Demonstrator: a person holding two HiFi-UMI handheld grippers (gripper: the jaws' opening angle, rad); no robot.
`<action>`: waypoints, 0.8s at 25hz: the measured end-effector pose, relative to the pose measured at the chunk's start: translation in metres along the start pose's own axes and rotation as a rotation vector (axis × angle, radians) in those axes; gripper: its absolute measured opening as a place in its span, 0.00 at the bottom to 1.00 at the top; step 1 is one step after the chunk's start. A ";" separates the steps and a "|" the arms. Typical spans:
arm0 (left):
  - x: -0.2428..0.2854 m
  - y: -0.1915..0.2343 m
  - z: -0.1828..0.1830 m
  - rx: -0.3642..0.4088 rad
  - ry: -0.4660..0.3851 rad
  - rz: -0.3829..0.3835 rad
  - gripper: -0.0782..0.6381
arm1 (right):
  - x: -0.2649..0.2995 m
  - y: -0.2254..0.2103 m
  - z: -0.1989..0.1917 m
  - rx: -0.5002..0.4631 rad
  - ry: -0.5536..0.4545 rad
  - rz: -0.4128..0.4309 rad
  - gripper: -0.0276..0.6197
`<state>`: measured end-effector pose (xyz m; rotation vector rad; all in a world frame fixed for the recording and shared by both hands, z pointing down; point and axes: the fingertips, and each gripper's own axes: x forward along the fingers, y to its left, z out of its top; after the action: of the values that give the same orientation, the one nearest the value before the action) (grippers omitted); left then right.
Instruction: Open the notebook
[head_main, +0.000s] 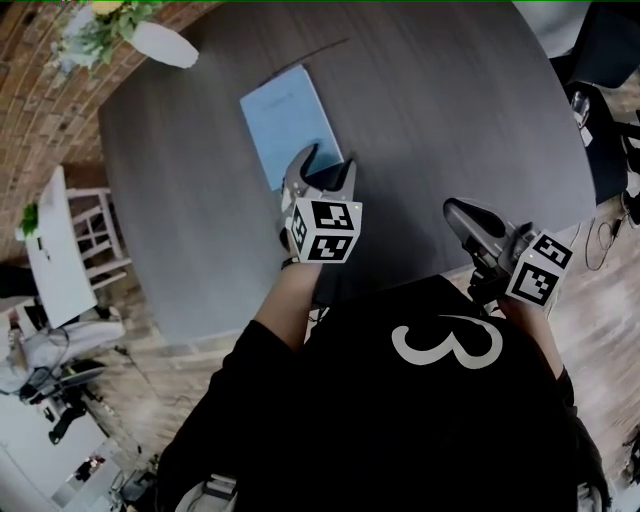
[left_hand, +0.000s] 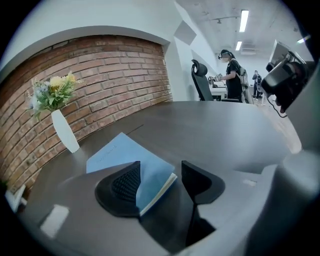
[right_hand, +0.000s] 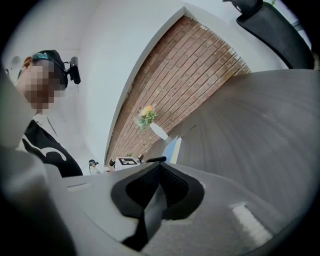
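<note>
The thin blue paper notebook (head_main: 285, 120) lay shut on the dark grey table (head_main: 180, 220). I held my left gripper (left_hand: 161, 167) with its jaws wide open at the near corner, so I could catch the cover. My right gripper (right_hand: 159, 167) hung off to the side, jaws closed and empty.

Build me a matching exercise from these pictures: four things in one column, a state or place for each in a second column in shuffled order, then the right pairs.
Things
1. notebook
2. vase
3. left gripper
4. right gripper

States
A. jaws together, nothing between them
B. white, holds flowers, stands by the brick wall
C. jaws apart, the notebook's near corner between them, not pressed
D. light blue, closed, lying flat on the table

Pairs: 1-D, 2-B, 3-C, 4-A
</note>
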<state>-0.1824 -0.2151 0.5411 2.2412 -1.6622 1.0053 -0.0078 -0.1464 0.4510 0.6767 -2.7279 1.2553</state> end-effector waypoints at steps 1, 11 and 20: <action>0.001 0.001 -0.003 -0.001 0.010 0.009 0.48 | 0.000 -0.001 0.002 0.000 0.001 0.004 0.05; 0.004 0.007 -0.008 -0.029 0.074 0.073 0.47 | 0.000 -0.017 0.015 0.010 0.041 0.044 0.05; -0.005 0.014 0.001 -0.046 0.092 0.121 0.44 | 0.012 -0.018 0.026 -0.007 0.078 0.129 0.05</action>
<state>-0.1953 -0.2162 0.5340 2.0551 -1.7800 1.0682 -0.0077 -0.1798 0.4495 0.4474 -2.7496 1.2679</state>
